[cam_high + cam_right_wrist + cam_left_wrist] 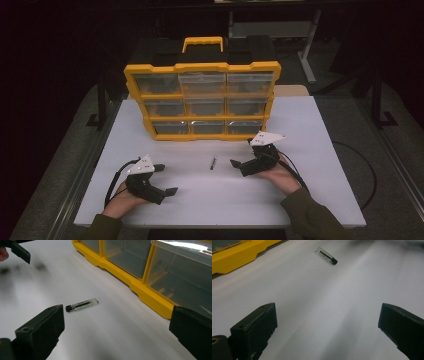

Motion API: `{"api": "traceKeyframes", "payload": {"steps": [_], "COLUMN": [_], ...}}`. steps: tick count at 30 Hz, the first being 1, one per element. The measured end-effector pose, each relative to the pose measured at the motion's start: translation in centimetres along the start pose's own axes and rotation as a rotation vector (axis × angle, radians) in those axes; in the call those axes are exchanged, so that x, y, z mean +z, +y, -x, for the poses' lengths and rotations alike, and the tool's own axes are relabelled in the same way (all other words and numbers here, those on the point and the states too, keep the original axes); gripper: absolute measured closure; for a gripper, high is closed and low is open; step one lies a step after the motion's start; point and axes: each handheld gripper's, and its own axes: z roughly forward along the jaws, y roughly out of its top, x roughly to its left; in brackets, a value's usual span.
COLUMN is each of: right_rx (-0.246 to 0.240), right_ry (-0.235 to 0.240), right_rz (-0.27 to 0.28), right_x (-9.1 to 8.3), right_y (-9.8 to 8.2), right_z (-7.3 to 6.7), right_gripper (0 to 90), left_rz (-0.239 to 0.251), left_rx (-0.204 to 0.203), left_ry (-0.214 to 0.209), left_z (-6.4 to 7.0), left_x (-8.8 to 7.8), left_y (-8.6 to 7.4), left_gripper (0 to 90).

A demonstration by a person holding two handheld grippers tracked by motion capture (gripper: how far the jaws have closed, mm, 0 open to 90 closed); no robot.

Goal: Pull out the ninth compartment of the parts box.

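A small clear vial with a black cap point(213, 163) lies on the white table point(300, 200) between my two grippers. My left gripper point(167, 179) rests open at the front left, its jaws pointing right; in the left gripper view point(327, 322) the vial point(327, 255) lies well ahead of it. My right gripper point(241, 152) is open just right of the vial. In the right gripper view point(116, 327) the vial point(81, 304) lies a short way ahead, toward the left jaw. Nothing is held between either pair of jaws.
A yellow organiser case point(202, 100) with clear drawers and a yellow handle stands upright at the table's back middle; its lower edge point(150, 297) runs close to my right gripper. Cables trail from both grippers. The left gripper's jaw point(20, 251) shows far off.
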Motion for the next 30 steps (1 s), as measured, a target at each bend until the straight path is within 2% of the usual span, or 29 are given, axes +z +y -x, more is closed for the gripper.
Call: {"api": "traceKeyframes", "payload": {"steps": [4,30], "right_rx": [0.012,0.003], "right_ry": [-0.001,0.009], "right_rz": [0.006,0.025], "right_x": [0.1,1.6], "right_y": [0.0,0.9], "right_z": [0.0,0.5], "right_gripper": [0.0,0.0], "left_rz": [0.001,-0.001], "left_rx": [0.002,-0.014], "left_ry": [-0.001,0.001], "left_z": [0.0,-0.1], "left_x": [0.0,0.0], "left_y": [0.0,-0.1], "left_gripper": [1.7,1.7]}}
